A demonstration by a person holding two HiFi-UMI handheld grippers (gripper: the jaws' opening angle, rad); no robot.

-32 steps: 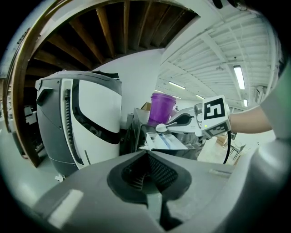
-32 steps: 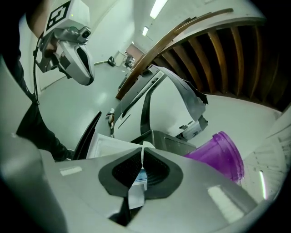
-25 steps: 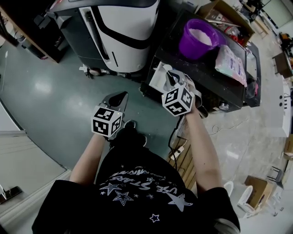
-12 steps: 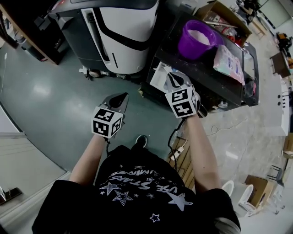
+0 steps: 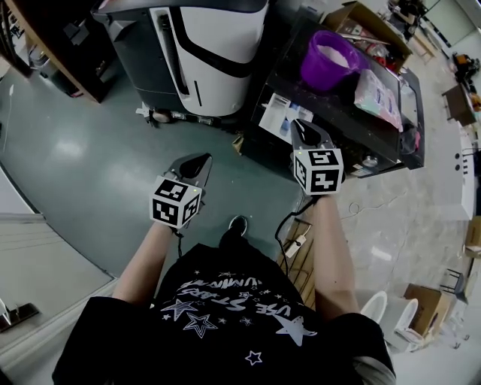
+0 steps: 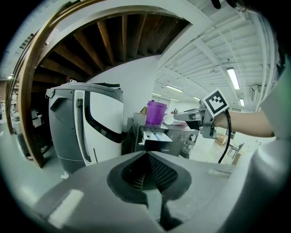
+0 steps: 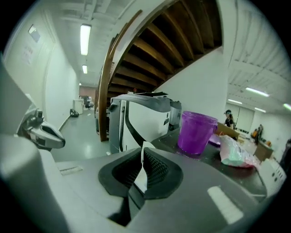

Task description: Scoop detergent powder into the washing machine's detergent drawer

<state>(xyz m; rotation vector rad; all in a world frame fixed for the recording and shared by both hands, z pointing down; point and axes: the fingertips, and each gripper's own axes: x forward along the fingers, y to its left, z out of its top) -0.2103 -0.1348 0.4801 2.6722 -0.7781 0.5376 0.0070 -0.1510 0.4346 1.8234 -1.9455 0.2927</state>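
Note:
A purple tub [image 5: 331,62] with white powder in it stands on the black washing machine top [image 5: 353,131], also seen as the tub [image 7: 196,133] ahead of my right gripper. The detergent drawer [image 5: 278,116] sticks out open at the machine's front left corner; the drawer [image 6: 157,136] shows pale inside. My right gripper [image 5: 302,129] hovers just right of the drawer, shut on a thin white piece [image 7: 143,157] seen edge-on between the jaws. My left gripper [image 5: 197,161] hangs over the floor to the left, shut with nothing in it.
A large white-and-grey machine [image 5: 199,53] stands left of the washer. A pale plastic bag [image 5: 378,98] lies beside the tub. A power strip and cable [image 5: 294,244] lie on the floor by my feet. A cardboard box [image 5: 368,22] sits behind the washer.
My right gripper has shifted to the right, from over the open drawer to beside it, still closed on the white piece. The left gripper has stayed put.

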